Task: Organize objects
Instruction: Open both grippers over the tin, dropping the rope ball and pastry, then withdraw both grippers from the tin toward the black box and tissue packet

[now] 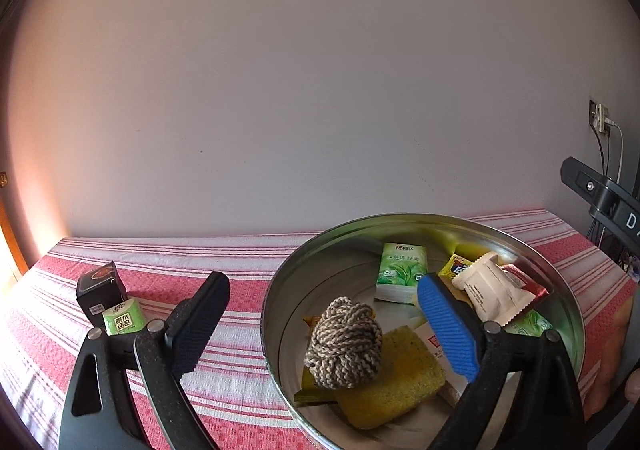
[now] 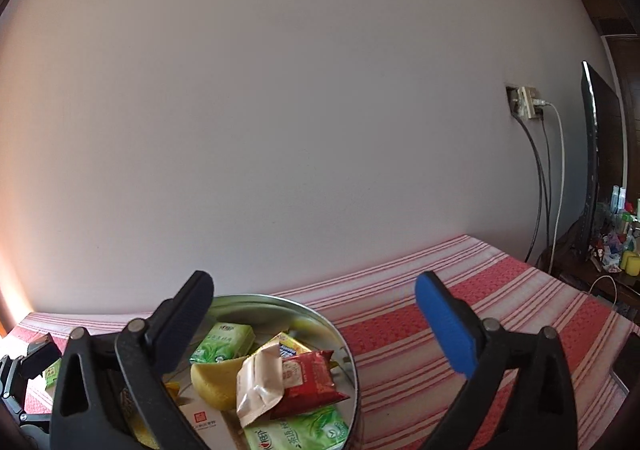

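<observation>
A round metal tin (image 1: 276, 290) sits on a red-and-white striped cloth (image 1: 224, 382). It holds a knotted rope ball (image 1: 344, 342), a yellow sponge (image 1: 400, 374), green tissue packs (image 1: 400, 268), a beige sachet (image 1: 490, 290) and a red packet (image 2: 308, 378). My left gripper (image 1: 324, 326) is open above the tin's left side, with the rope ball lying loose between its fingers. My right gripper (image 2: 320, 324) is open over the tin's (image 2: 348, 354) right edge, the beige sachet (image 2: 256, 382) below it and untouched.
A black box (image 1: 102, 288) and a small green tissue pack (image 1: 122, 316) stand on the cloth left of the tin. A wall socket with cables (image 2: 528, 102) and a dark screen (image 2: 596, 158) are at the right. The table edge lies to the right.
</observation>
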Demonstrator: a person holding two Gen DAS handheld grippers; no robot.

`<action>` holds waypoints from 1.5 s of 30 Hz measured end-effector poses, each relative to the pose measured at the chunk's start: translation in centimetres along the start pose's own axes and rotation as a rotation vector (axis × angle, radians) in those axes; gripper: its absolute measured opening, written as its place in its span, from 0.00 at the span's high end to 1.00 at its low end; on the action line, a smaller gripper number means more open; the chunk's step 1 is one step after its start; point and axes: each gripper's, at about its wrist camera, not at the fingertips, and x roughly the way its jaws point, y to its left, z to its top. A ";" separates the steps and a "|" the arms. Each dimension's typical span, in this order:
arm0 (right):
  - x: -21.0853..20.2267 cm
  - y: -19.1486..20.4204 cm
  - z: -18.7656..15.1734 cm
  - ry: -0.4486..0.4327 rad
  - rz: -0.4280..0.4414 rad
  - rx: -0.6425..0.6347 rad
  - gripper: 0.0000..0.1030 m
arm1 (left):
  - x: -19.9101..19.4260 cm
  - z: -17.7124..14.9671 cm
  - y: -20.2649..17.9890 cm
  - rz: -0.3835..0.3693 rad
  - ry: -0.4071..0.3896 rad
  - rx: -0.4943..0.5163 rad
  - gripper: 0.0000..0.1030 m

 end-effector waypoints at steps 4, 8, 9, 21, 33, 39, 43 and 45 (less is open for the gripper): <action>-0.1 -1.6 0.5 -0.046 -0.074 0.075 0.00 | -0.2 0.2 2.5 0.039 -0.026 -0.068 0.06; 0.0 -1.5 0.7 -0.028 -0.070 0.107 0.00 | -0.2 0.1 4.3 0.099 -0.032 -0.074 0.06; 0.1 -1.3 0.7 -0.024 -0.067 0.101 0.00 | -0.2 0.0 4.7 0.113 -0.034 -0.076 0.06; -1.1 -0.4 -0.9 -0.111 -0.115 0.111 0.00 | -1.1 -1.4 7.5 0.199 -0.050 -0.061 0.06; -2.3 0.7 -2.5 -0.089 -0.211 0.139 0.00 | -2.5 -1.9 10.4 0.189 -0.080 -0.016 0.06; -4.1 2.9 -3.7 -0.057 -0.201 0.143 0.00 | -2.5 -2.4 13.4 0.174 -0.042 -0.034 0.06; -5.1 5.3 -4.6 -0.040 -0.174 0.134 0.00 | -2.4 -2.7 15.9 0.187 -0.024 -0.065 0.06; -5.6 6.8 -5.0 -0.052 -0.154 0.116 0.00 | -2.3 -2.7 17.1 0.201 -0.015 -0.081 0.06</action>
